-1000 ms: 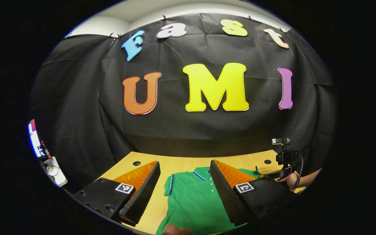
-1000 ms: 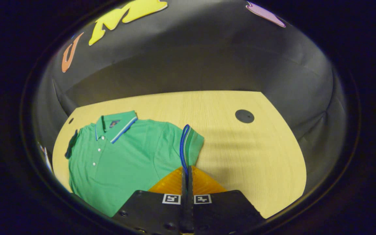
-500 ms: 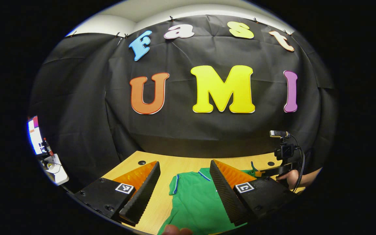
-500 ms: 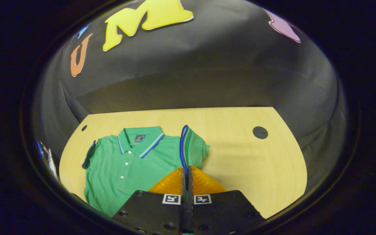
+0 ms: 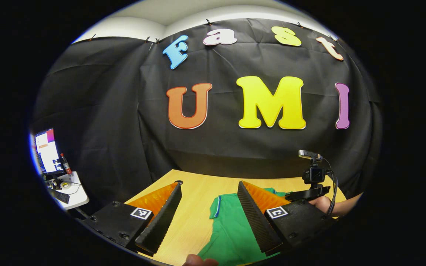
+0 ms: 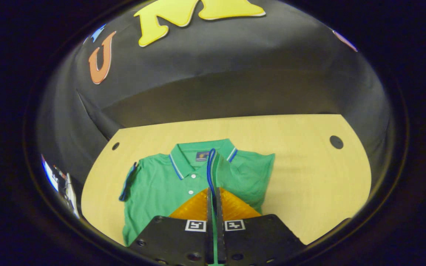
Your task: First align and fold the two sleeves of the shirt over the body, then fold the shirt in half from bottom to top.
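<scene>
A green polo shirt point(image 6: 161, 184) with a blue-and-white trimmed collar lies flat on the wooden table point(image 6: 309, 177), collar toward the far wall. My right gripper point(image 6: 213, 190) is shut on the blue-edged cuff of one sleeve point(image 6: 210, 168), holding it up over the middle of the chest, just below the collar. The other sleeve point(image 6: 128, 181) lies folded at the shirt's left edge. In the left gripper view, my left gripper point(image 5: 209, 214) hangs open above the table, with the shirt point(image 5: 231, 229) between and below its fingers. The right gripper point(image 5: 309, 192) and its hand appear at the far right there.
Two round cable holes point(image 6: 335, 142) point(image 6: 115, 146) mark the table's far corners. Bare wood lies to the right of the shirt. A side desk with a monitor point(image 5: 46, 151) and a bottle stands beyond the table's left edge.
My right gripper has carried the sleeve cuff leftward from the shirt's right edge to over the chest. The left gripper has swung left, still open.
</scene>
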`<state>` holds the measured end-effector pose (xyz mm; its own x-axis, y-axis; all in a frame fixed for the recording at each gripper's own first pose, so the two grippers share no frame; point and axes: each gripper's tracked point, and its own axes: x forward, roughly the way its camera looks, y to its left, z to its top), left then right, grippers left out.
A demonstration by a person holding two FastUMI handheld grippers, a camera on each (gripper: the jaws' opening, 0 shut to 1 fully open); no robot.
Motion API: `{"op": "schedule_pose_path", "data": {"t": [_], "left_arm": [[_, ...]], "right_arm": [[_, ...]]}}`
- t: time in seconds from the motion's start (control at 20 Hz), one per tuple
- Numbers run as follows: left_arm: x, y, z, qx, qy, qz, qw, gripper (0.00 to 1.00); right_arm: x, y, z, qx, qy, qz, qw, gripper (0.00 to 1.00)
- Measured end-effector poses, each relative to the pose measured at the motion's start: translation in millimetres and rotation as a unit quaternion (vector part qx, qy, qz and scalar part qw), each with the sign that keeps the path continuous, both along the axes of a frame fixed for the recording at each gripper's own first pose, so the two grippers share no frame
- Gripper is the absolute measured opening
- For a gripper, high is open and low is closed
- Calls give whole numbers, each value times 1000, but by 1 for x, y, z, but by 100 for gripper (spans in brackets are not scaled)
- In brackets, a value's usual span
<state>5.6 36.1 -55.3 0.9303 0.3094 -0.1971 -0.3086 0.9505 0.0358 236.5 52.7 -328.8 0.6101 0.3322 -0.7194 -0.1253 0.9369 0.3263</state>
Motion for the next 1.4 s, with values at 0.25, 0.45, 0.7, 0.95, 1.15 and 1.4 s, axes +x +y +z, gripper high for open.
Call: {"op": "schedule_pose_path", "data": {"t": [0.25,0.45,0.7,0.95,1.15,1.4], "left_arm": [[1,1,-2,-15,-1,-8,1000,96],[15,5,-9,-24,-5,-31,999,96],[51,3,-36,-42,19,-91,995,96],[92,-1,-90,-82,56,-125,987,97],[124,16,-155,-87,119,-132,980,98],[153,29,-218,-82,181,-130,971,97]], "right_arm": [[-7,-5,24,-13,-35,0,999,96],[-25,-21,62,-34,-78,-14,996,95],[-61,-44,119,-64,-131,-6,989,96],[-108,-71,162,-77,-163,-20,983,96],[-141,-96,182,-91,-172,-28,980,95],[-158,-120,200,-98,-173,-53,979,95]]}}
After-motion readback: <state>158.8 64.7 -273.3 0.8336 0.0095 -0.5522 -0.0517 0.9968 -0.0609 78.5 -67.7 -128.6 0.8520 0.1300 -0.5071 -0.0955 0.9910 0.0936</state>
